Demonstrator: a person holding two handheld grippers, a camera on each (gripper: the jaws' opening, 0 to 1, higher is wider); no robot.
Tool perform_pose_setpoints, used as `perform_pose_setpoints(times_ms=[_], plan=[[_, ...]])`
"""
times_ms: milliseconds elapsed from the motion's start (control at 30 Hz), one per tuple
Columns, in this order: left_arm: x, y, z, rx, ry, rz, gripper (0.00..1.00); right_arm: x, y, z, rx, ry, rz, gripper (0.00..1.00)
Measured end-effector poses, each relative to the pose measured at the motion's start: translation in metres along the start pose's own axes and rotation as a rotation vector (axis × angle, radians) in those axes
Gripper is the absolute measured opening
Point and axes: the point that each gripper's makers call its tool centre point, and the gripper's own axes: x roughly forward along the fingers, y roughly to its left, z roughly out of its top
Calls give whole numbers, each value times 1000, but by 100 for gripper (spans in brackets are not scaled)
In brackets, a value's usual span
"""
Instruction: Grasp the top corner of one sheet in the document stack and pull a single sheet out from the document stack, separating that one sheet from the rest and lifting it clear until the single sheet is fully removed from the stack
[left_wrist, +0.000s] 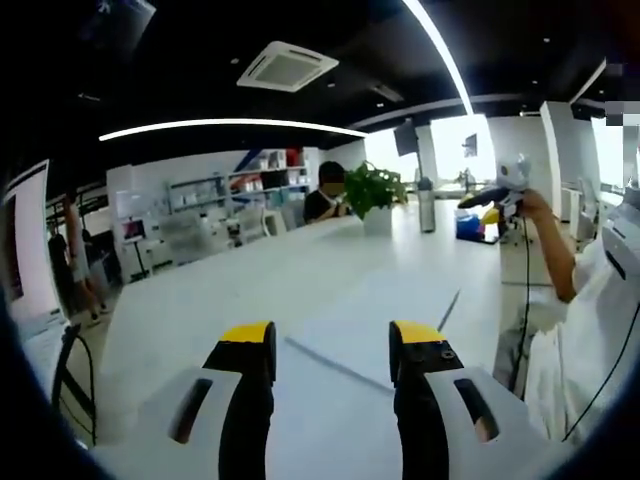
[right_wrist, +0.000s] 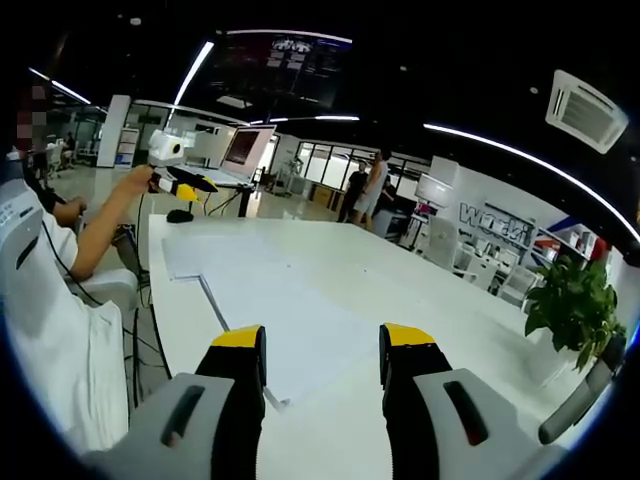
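- Left gripper: jaws apart, holding nothing, above the white table.
- Right gripper: jaws apart, empty, just above the near edge of the document stack.
- Stack lying flat on the table, potted plant far right.

In the right gripper view, large dark letters stand on a white wall at the far side of the room; they seem to begin "Wor", and the rest is too blurred to make out. A dark overhead screen near the ceiling carries small lines of text that cannot be read. In the left gripper view no writing is legible.
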Motion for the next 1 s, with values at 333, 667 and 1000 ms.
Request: perform_pose_setpoints(times_ms=[333, 667, 1000], plan=[[-10, -1, 9, -6, -33, -7, 46, 2, 4, -2, -18, 18, 11, 45], [-11, -4, 14, -7, -45, -4, 46, 2, 1, 17, -24, -7, 16, 45], [-7, -14, 17, 6, -23, -13, 45, 14, 6, 29, -16, -35, 69, 45]])
